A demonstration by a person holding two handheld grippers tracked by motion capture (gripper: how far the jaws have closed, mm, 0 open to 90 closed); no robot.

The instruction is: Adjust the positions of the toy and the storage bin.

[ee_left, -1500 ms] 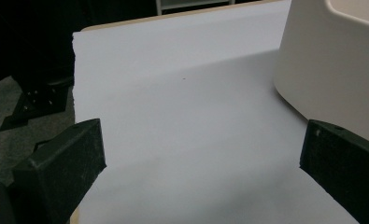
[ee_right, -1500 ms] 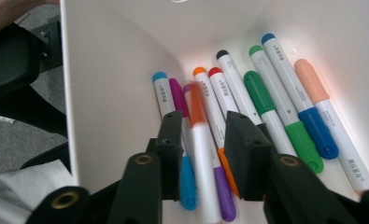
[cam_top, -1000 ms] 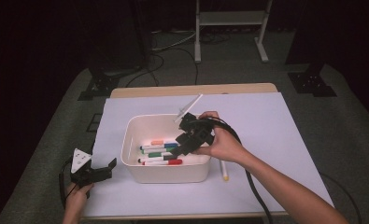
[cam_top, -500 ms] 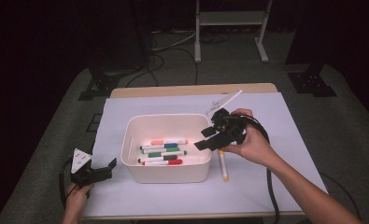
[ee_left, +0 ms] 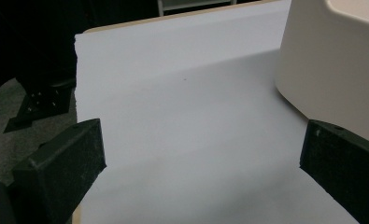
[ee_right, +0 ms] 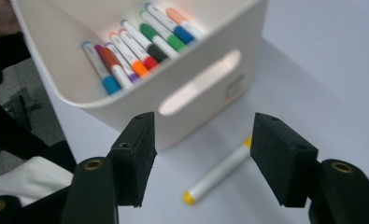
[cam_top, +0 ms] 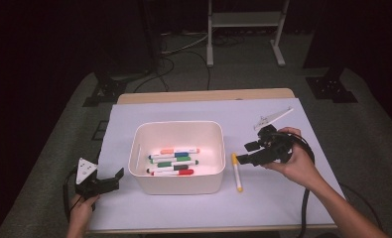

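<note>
Approaching with the right tool (cam_top: 247, 152), its jaws spread and empty, we find the yellow marker (cam_top: 237, 172) on the table (cam_top: 293, 198) just below and ahead of it, its long axis crossing the jaw gap, beside the bin (cam_top: 176, 184). Our left tool (cam_top: 106, 183), also released, sits well apart beyond the bin.

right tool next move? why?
Probably lower the right tool onto the yellow-capped marker and close on it. That marker lies alone on the table beside the white bin, where the other markers already sit. The right gripper view shows open, empty jaws with the marker between and below them.
</note>
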